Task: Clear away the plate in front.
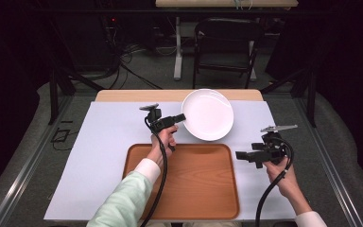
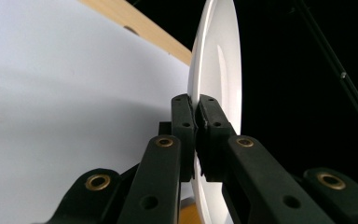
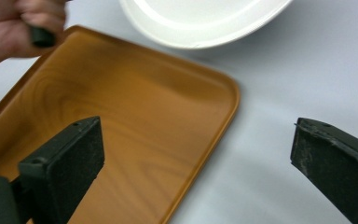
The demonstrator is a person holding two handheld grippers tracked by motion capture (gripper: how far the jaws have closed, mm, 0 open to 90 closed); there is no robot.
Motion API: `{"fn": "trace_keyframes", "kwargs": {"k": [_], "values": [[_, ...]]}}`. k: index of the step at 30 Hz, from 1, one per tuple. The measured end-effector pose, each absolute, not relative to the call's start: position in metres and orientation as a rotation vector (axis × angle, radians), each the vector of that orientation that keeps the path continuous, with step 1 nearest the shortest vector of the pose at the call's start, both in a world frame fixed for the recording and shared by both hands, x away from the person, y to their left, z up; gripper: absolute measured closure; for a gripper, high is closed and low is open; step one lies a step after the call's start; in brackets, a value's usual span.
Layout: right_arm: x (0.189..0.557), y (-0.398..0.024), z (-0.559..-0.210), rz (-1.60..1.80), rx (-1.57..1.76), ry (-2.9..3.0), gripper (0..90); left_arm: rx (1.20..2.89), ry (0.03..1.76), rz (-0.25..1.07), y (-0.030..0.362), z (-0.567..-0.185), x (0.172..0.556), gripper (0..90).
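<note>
My left hand-held gripper is clenched on the rim of the white plate, the two black jaws pinching its near-left edge. In the left gripper view the pads press on either side of the thin rim, and the plate runs away from them edge-on, tilted, above the pale sheet that covers the surface. From the high view the plate sits at the far middle of the surface, just beyond the far edge of the wooden tray, and its near rim lies close to the tray's far right corner.

My right hand-held gripper is released, jaws wide apart with nothing between them. It hangs just off the tray's right edge, pointing left towards it. In the right gripper view its jaws frame the tray's corner and the sheet beside it, with the plate's rim farther off and my left hand at the top left.
</note>
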State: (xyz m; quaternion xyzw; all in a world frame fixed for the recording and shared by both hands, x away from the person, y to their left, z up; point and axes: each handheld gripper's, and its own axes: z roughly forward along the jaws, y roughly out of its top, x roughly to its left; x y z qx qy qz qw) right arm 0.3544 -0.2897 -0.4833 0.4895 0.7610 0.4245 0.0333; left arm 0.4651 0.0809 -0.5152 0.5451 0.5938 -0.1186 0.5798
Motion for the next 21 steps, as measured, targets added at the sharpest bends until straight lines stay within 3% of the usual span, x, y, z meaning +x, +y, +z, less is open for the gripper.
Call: {"fn": "trace_keyframes", "kwargs": {"k": [11,14,16,18,21], "values": [[0.406,-0.272,-0.496,1.448,1.702,2.186,15.5,1.282,1.277,-0.348,0.087,-0.503,0.445,86.5],[0.416,-0.269,-0.497,1.526,1.729,2.132,34.0,1.298,1.245,-0.355,0.090,-0.500,0.437,86.4],[0.417,-0.269,-0.497,1.554,1.730,2.126,36.1,1.297,1.231,-0.362,0.092,-0.500,0.433,86.3],[0.416,-0.266,-0.499,1.590,1.734,2.148,47.5,1.315,1.201,-0.363,0.095,-0.498,0.428,85.7],[0.413,-0.263,-0.498,1.593,1.717,2.166,50.9,1.331,1.190,-0.343,0.098,-0.497,0.424,86.2]]}}
